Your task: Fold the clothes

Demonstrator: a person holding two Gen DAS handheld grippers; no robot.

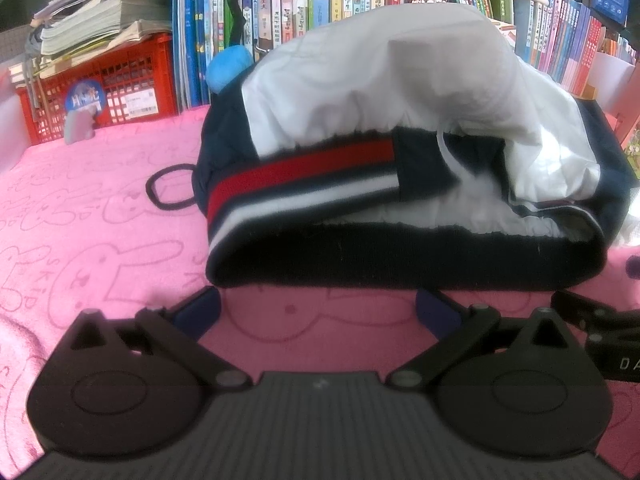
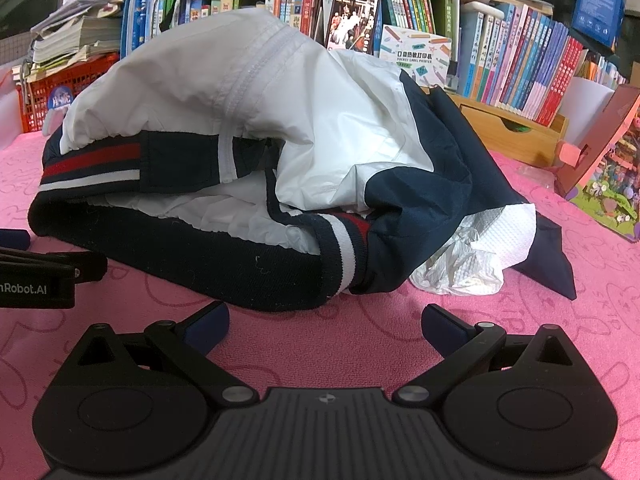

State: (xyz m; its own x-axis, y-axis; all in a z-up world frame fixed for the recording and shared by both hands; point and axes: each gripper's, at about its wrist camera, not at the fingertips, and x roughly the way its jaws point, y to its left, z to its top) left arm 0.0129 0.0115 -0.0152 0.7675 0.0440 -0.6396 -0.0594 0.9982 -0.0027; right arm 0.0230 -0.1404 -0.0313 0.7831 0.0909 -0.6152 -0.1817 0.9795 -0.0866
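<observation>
A white and navy jacket point(image 1: 400, 168) with a red, white and navy striped hem lies bunched in a heap on the pink towel point(image 1: 92, 240) that covers the bench, in front of a row of books point(image 2: 520, 64) and a red crate point(image 1: 112, 88). The left gripper point(image 1: 318, 310) rests low just before the jacket's dark hem, its fingers point(image 1: 200, 312) spread wide and holding nothing. The right gripper point(image 2: 324, 326) sits beside it, near the striped cuff point(image 2: 346, 248), with its fingers point(image 2: 444, 326) likewise wide apart and empty; a black hair tie point(image 1: 172, 190) lies on the towel just left of the jacket.
</observation>
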